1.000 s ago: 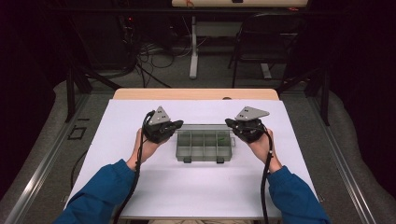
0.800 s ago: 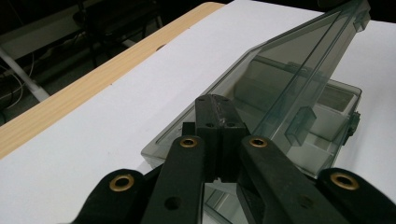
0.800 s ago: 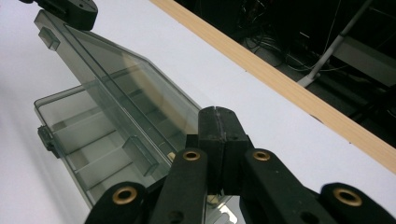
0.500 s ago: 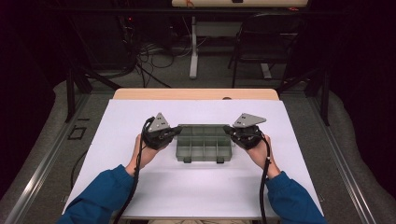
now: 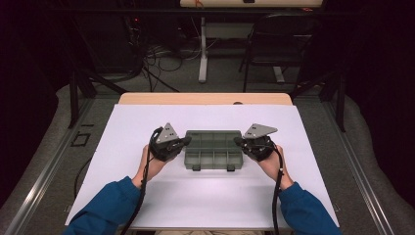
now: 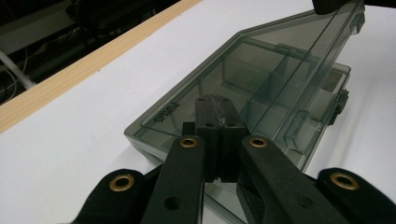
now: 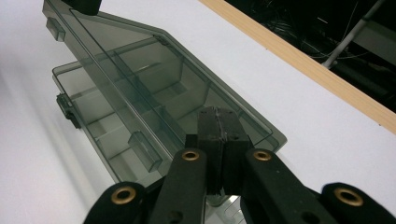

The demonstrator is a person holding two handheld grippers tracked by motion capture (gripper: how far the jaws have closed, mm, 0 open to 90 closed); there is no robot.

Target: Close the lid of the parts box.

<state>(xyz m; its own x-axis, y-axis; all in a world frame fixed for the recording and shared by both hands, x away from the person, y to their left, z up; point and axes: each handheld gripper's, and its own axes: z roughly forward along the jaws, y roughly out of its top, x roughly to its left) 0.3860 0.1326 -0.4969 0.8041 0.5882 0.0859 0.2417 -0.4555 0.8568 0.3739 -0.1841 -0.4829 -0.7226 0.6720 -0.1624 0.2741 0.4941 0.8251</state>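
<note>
Hand-held grippers [image 5: 185, 141] [image 5: 238, 140], jaws closed, flank the organizer box [image 5: 214, 149].

Closed claws [image 5: 185, 141] [image 5: 238, 141] seemingly touching grey compartment box [image 5: 214, 149] ends

Bright, evenly lit table [image 5: 205, 196], dark surroundings, soft shadows, slight blur.

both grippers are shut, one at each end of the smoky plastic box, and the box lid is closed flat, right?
Not quite: the lid is lifted, standing open above the box and its compartments, as the left gripper view shows. The left gripper and right gripper are shut, one at each end.
</note>
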